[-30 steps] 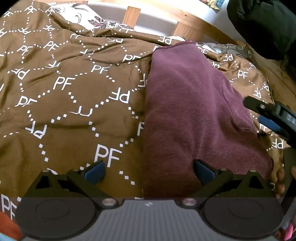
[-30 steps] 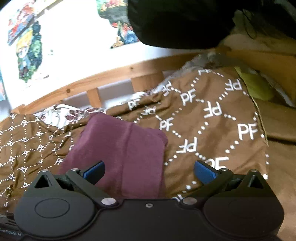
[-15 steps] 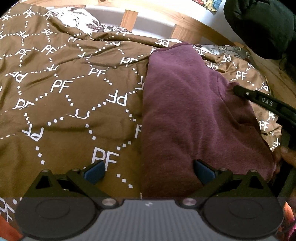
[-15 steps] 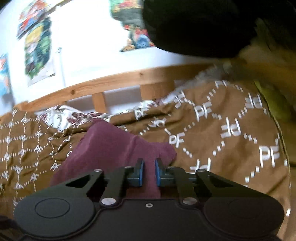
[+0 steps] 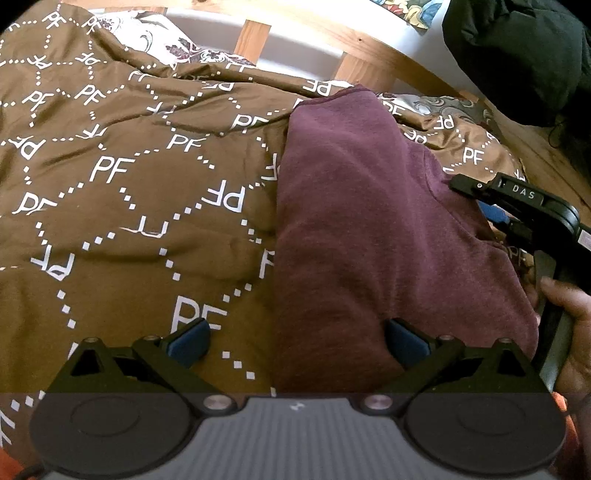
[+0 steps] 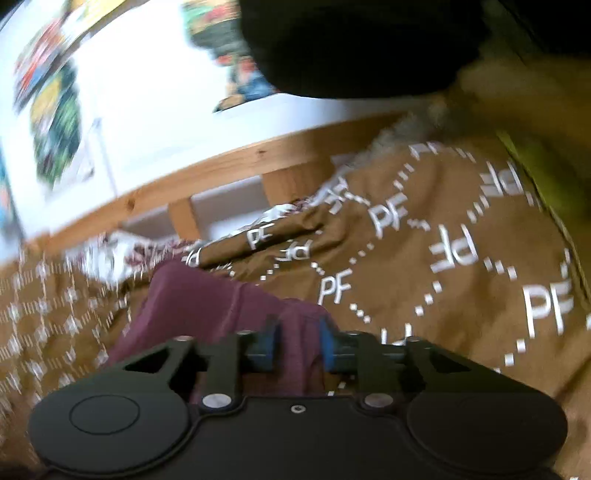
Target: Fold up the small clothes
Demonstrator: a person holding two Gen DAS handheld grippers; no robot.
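Note:
A maroon garment (image 5: 369, 229) lies folded in a long strip on a brown bedspread (image 5: 129, 206) printed with white "PF" letters. My left gripper (image 5: 295, 343) is open just above the garment's near left edge, one finger over the bedspread and one over the cloth. My right gripper (image 6: 295, 341) is shut on a pinch of the garment's (image 6: 207, 306) right edge. It also shows at the right of the left wrist view (image 5: 491, 210), held by a hand.
A wooden bed rail (image 5: 369, 51) runs along the far side before a white wall with posters (image 6: 55, 110). A black cloth bundle (image 5: 517, 55) sits at the far right. A patterned pillow (image 5: 159, 33) lies at the back.
My right gripper closed from wide open onto the garment's right edge and is moving with it, blurring its view. My left gripper stayed open and shifted slightly.

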